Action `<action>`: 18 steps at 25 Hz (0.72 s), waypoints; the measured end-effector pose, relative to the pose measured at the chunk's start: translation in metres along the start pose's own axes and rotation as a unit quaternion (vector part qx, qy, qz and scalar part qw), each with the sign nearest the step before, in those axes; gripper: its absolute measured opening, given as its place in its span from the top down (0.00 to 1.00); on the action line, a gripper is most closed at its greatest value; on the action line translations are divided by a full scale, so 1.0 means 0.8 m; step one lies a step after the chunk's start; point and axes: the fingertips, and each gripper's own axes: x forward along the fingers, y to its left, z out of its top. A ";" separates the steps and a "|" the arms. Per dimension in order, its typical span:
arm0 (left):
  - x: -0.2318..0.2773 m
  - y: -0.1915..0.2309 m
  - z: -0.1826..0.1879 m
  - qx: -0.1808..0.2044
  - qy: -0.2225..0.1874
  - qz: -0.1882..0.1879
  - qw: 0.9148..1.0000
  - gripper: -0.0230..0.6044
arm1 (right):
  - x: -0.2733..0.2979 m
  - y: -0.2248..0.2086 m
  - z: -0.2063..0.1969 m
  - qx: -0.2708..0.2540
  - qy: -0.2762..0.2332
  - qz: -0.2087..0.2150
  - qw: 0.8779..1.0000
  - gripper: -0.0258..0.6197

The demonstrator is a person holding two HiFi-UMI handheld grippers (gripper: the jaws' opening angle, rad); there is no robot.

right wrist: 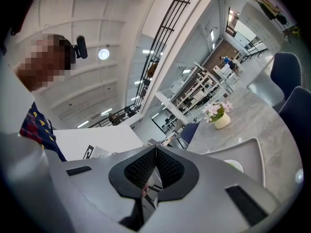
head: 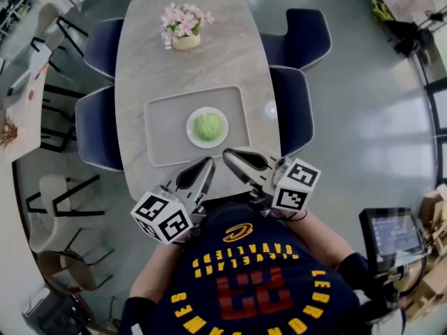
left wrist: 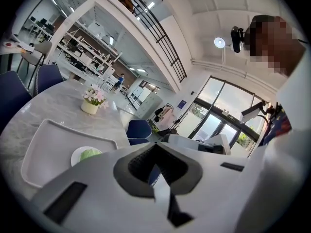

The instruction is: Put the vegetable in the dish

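A green leafy vegetable [head: 207,126] lies in a white dish [head: 191,132] on a pale tray [head: 164,128] in the middle of the table. The left gripper view shows the vegetable [left wrist: 89,154] in its dish [left wrist: 76,157] low at left. My left gripper [head: 209,162] hovers at the table's near edge, just short of the tray, jaws shut and empty [left wrist: 155,145]. My right gripper [head: 227,154] sits beside it, also shut with nothing in it [right wrist: 155,149]. The two tips point toward each other. Only an edge of the dish [right wrist: 236,165] peeks over the right gripper's body.
A pot of pink flowers [head: 185,28] stands at the table's far end. A small round clear object [head: 271,109] rests right of the tray. Dark blue chairs [head: 297,110] flank both long sides. A screen [head: 391,236] stands on the floor at right.
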 end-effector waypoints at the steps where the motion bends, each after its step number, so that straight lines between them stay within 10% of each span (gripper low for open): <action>1: 0.001 0.000 0.000 -0.001 0.001 -0.001 1.000 0.96 | 0.000 0.000 0.001 0.001 0.000 -0.001 1.000 0.95; 18: 0.006 0.002 -0.002 -0.006 0.004 0.002 1.000 0.96 | -0.003 -0.004 0.000 0.003 0.003 -0.004 1.000 0.95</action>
